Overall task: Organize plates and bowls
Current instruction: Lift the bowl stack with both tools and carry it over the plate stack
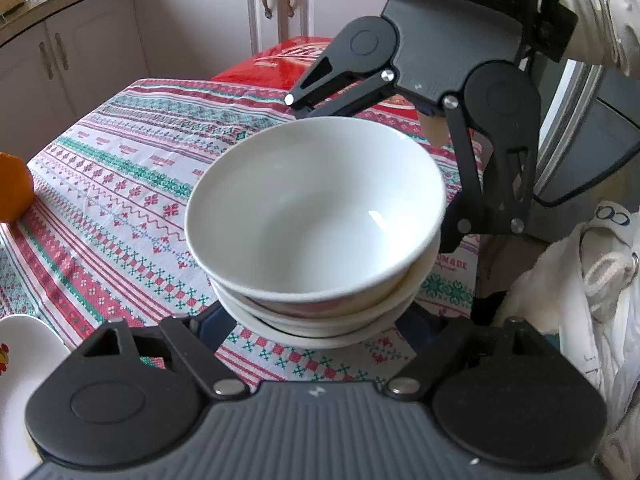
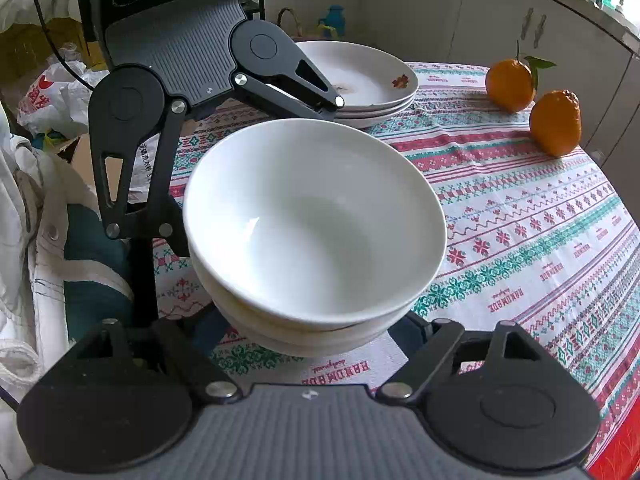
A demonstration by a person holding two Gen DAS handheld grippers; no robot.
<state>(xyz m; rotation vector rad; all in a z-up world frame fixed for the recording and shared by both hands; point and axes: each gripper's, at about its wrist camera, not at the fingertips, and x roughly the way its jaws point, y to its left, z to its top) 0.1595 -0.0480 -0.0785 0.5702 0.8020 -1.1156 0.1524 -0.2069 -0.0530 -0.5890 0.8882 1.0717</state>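
So right now the stack of bowls [image 1: 316, 216] sits in the middle of the shot, three plain white ones nested as far as I can count. It's near the edge of the surface [image 1: 120, 200], the one with the red and green patterned cloth. Both tools are on it from opposite sides, facing each other. The left tool [image 1: 316, 320] straddles the lower bowls at a middling width, one finger on each side. The right tool [image 2: 308, 332] does the same from across. The fingertips mostly vanish under the rims, but what shows looks snug against the sides, so I'd call both clamped on the stack rather than just hanging around it.

Why two tools? My guess is that a nested stack is heavy, round and slippery. A single pinch on a curved wall would let it swivel or slide out. Gripping low also keeps the top bowl from getting knocked loose.

I honestly can't tell if the stack is resting on the cloth or has just cleared it.

The stack of plates [image 2: 360, 76] is further back on the same surface, the top one with a small flower print, and two oranges [image 2: 510, 84] sit off to one side, well clear. So plates are in one pile and bowls in another. The sorting looks nearly done, and this is probably about moving the bowl pile to its spot.
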